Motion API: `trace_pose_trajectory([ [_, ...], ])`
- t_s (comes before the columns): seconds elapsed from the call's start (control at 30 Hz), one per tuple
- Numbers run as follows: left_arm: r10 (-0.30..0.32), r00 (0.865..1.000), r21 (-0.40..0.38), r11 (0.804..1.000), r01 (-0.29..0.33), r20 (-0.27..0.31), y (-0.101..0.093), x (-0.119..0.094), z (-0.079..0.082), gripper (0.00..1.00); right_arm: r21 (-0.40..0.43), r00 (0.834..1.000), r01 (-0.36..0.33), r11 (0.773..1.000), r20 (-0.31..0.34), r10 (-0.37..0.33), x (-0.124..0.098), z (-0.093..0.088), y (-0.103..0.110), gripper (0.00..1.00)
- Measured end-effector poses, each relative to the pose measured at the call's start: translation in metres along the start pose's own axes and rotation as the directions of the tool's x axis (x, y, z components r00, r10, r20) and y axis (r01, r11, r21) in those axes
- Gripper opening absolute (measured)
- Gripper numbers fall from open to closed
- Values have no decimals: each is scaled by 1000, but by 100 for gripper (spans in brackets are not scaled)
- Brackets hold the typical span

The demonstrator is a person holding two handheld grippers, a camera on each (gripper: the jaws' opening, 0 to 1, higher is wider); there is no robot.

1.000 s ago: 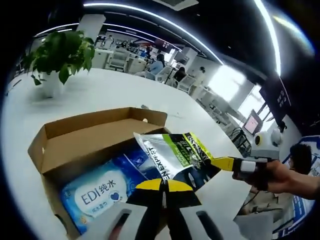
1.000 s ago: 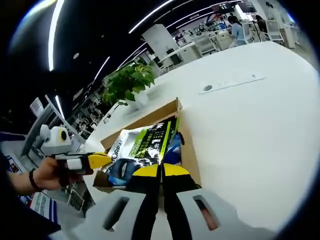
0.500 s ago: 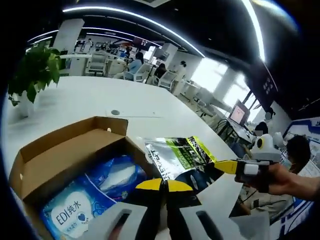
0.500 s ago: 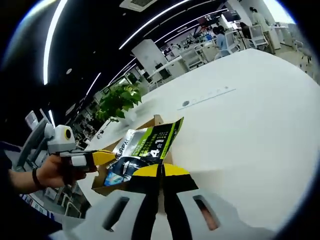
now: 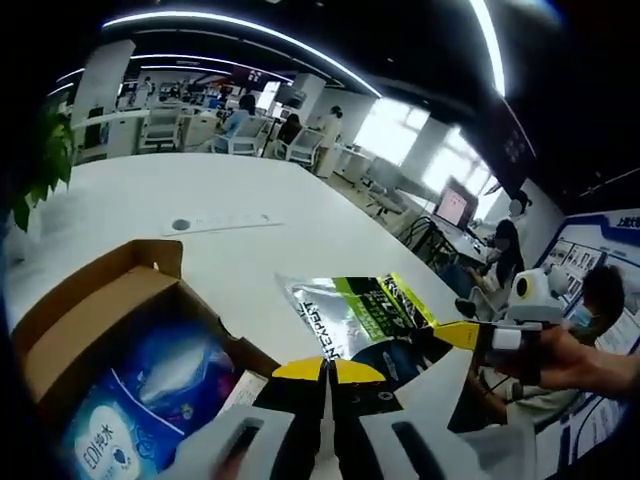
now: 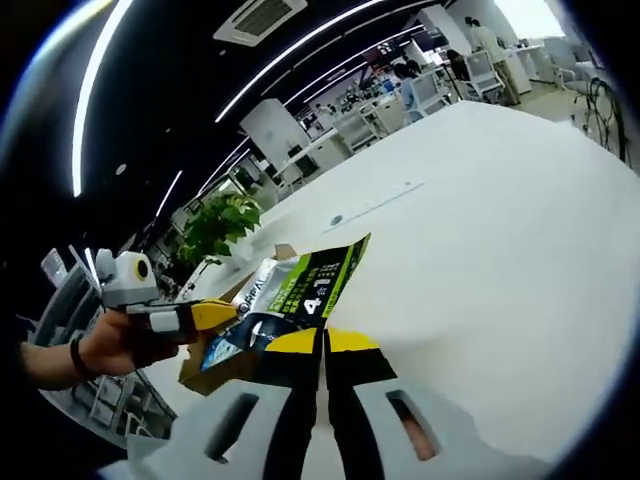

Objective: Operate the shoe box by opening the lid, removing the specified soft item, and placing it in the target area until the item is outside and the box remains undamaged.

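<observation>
A soft green, silver and black pouch point(image 5: 350, 315) hangs in the air above the white table, to the right of the open cardboard shoe box point(image 5: 90, 320). My left gripper point(image 5: 322, 368) is shut on its near edge. My right gripper point(image 5: 440, 335), held by a hand, comes in from the right and pinches the pouch's far corner. In the right gripper view the same pouch point(image 6: 300, 290) sits above my shut right gripper point(image 6: 322, 345), with the left gripper point(image 6: 225, 312) on its left edge and the box point(image 6: 195, 370) behind. A blue wipes pack point(image 5: 110, 420) lies inside the box.
The white table point(image 6: 480, 230) stretches wide beyond the pouch, with a flat socket strip point(image 5: 215, 222) on it. A potted plant point(image 6: 225, 215) stands past the box. Office desks, chairs and seated people fill the background.
Both grippers have carried the pouch away from over the box, out above the bare table. The box has slid toward the left edge of the left gripper view.
</observation>
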State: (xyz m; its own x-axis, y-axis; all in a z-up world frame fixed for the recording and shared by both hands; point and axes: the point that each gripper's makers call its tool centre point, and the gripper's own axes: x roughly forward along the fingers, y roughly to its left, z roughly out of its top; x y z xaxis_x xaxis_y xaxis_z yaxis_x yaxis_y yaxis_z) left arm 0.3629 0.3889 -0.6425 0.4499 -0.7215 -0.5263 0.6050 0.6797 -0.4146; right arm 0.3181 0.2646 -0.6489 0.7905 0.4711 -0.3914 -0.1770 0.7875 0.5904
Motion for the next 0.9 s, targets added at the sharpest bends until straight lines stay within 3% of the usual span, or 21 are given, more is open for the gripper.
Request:
trace_pose_trajectory([
  [0.43,-29,999,34,999,30,-38,-16,22,-4,1,29,999,32,999,9,-33,-13,-3,-22,0],
  [0.9,-22,999,50,998,25,-45,-14,35,5,1,13,999,37,999,-19,-36,4,13,-37,0],
])
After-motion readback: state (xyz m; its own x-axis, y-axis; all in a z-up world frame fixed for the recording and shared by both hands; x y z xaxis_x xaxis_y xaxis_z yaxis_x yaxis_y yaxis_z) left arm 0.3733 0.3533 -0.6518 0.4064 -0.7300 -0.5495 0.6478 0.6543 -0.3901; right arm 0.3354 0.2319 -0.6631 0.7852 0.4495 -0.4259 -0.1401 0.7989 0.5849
